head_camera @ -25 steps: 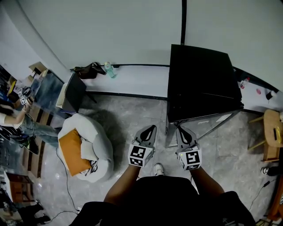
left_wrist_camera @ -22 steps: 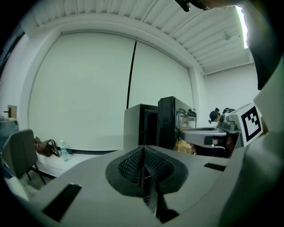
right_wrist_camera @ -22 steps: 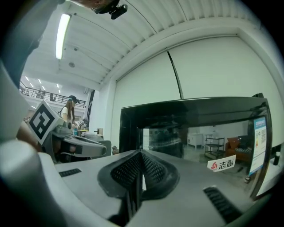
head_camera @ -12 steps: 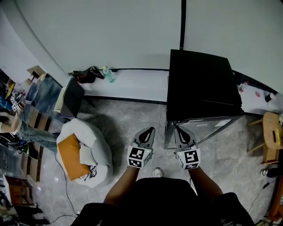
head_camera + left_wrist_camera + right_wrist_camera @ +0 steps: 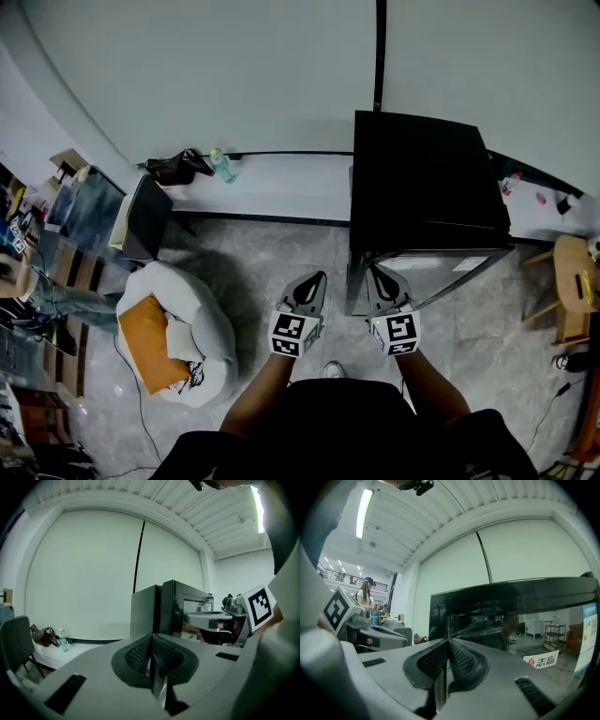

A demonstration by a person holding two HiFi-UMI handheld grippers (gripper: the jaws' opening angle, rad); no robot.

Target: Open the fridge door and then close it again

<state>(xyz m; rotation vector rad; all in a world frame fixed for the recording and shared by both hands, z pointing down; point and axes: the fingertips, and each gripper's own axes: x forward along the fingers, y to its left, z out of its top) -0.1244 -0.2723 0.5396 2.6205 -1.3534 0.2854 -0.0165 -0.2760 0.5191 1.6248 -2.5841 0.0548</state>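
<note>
A black fridge (image 5: 422, 178) stands against the pale wall, its glass door (image 5: 441, 272) facing me and closed. In the right gripper view the dark glossy door (image 5: 515, 616) fills the scene close ahead. My right gripper (image 5: 378, 275) is shut and empty, its tips just in front of the door's left part. My left gripper (image 5: 316, 279) is shut and empty too, a little left of the fridge's left front corner. The left gripper view shows the fridge's side (image 5: 145, 613) ahead and the right gripper (image 5: 211, 618) beside it.
A white beanbag (image 5: 192, 323) with an orange cushion (image 5: 150, 342) lies on the floor at my left. A low white ledge (image 5: 272, 183) carries a bottle (image 5: 221, 166) and a dark bag (image 5: 173, 169). A grey chair (image 5: 145, 216) stands left, a wooden stool (image 5: 572, 281) right.
Both grippers have moved forward toward the fridge, still shut. The fridge front now lies closer to the right gripper's tips.
</note>
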